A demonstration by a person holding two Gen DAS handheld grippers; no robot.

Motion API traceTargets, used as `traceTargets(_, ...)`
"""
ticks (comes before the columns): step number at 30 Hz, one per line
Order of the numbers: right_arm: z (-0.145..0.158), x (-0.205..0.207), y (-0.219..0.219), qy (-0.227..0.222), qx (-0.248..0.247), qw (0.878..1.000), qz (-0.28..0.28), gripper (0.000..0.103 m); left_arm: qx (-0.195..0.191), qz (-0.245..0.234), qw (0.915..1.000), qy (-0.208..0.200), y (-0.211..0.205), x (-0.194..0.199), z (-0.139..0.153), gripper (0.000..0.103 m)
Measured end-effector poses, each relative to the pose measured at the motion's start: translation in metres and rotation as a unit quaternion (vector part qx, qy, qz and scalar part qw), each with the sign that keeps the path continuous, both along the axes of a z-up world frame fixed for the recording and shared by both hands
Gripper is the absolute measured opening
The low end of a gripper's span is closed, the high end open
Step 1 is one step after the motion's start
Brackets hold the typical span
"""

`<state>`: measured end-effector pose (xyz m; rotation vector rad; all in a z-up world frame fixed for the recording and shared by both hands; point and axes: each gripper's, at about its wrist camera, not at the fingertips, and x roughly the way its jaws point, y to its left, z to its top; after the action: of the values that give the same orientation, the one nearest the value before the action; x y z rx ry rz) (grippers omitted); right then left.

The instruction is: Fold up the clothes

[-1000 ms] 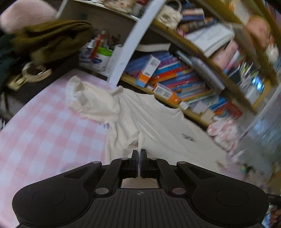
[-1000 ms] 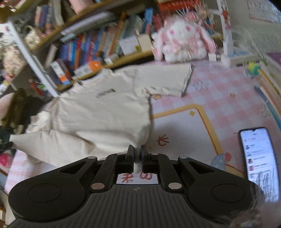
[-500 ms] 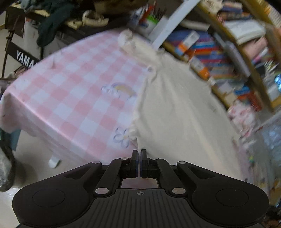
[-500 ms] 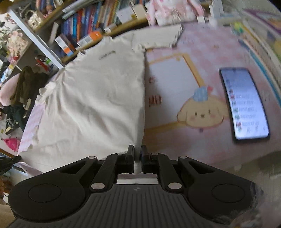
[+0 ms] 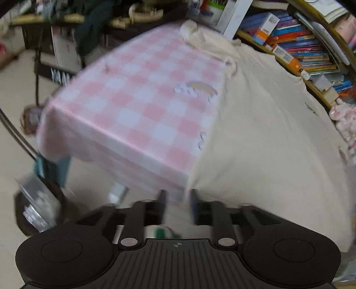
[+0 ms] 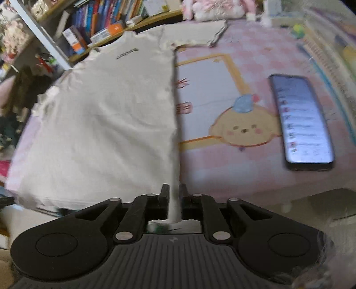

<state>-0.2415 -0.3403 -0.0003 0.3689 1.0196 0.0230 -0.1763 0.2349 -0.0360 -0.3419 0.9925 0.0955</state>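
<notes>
A cream T-shirt (image 5: 267, 133) lies spread flat on the pink checked tablecloth (image 5: 138, 106), collar toward the bookshelf and hem at the near table edge. My left gripper (image 5: 177, 195) hovers at the shirt's lower left corner. Its jaws are opening, and the corner hangs loose between them, close to the right finger. In the right wrist view the shirt (image 6: 111, 122) fills the left half. My right gripper (image 6: 174, 191) is at the lower right hem corner. Its jaws are opening too, with a strip of hem still between the fingers, no longer pinched.
A phone (image 6: 304, 120) with a lit screen lies on the cloth right of the shirt, beside a printed cartoon dog (image 6: 244, 126). Bookshelves (image 5: 300, 44) and a plush toy (image 6: 211, 9) line the far side. The table edge drops to the floor (image 5: 22, 89) at left.
Both grippers were shut on the hem corners and drew them back toward the near table edge, flattening the shirt. Now both pairs of jaws have parted.
</notes>
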Motion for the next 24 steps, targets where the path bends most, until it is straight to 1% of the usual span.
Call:
traceTargets(1,0.005,-0.001,-0.003,-0.01,-0.004,1.0,-0.003,0.031,0.021,0.002,0.9997,-0.013,0.0,0.0,0.008,0.042)
traceTargets(2,0.009,-0.002,-0.006,-0.019,-0.009,1.0,-0.006,0.035,0.04,0.004,0.9988,-0.028,-0.001,0.002,0.016,0.043)
traceTargets(4,0.019,0.0,-0.012,-0.037,-0.018,0.999,-0.01,0.035,0.059,0.002,0.996,-0.066,-0.004,0.01,0.035,0.05)
traceTargets(6,0.028,0.008,-0.014,-0.055,-0.029,0.998,-0.008,0.035,0.053,-0.016,0.9943,-0.091,-0.01,0.024,0.044,0.057)
traceTargets(8,0.031,0.02,-0.011,-0.066,-0.034,0.997,-0.002,0.035,0.048,-0.043,0.9927,-0.102,-0.021,0.044,0.049,0.058)
traceTargets(11,0.033,0.04,0.0,-0.079,-0.036,0.996,0.005,0.037,0.04,-0.075,0.9913,-0.101,-0.041,0.073,0.045,0.061)
traceTargets(14,0.031,0.057,0.017,-0.088,-0.028,0.996,0.006,0.037,0.024,-0.103,0.9902,-0.091,-0.059,0.1,0.031,0.063)
traceTargets(15,0.03,0.063,0.023,-0.09,-0.026,0.996,0.006,0.037,0.024,-0.112,0.9896,-0.087,-0.066,0.109,0.027,0.063)
traceTargets(17,0.028,0.073,0.036,-0.095,-0.033,0.995,0.002,0.041,0.041,-0.132,0.9873,-0.077,-0.081,0.119,0.019,0.063)
traceTargets(21,0.023,0.09,0.058,-0.109,-0.064,0.992,-0.016,0.042,0.082,-0.185,0.9761,-0.078,-0.108,0.129,0.009,0.063)
traceTargets(22,0.02,0.094,0.063,-0.111,-0.075,0.991,-0.015,0.042,0.088,-0.197,0.9735,-0.077,-0.113,0.131,0.007,0.063)
traceTargets(24,0.013,0.099,0.071,-0.105,-0.093,0.99,-0.012,0.041,0.083,-0.205,0.9731,-0.064,-0.112,0.135,0.002,0.063)
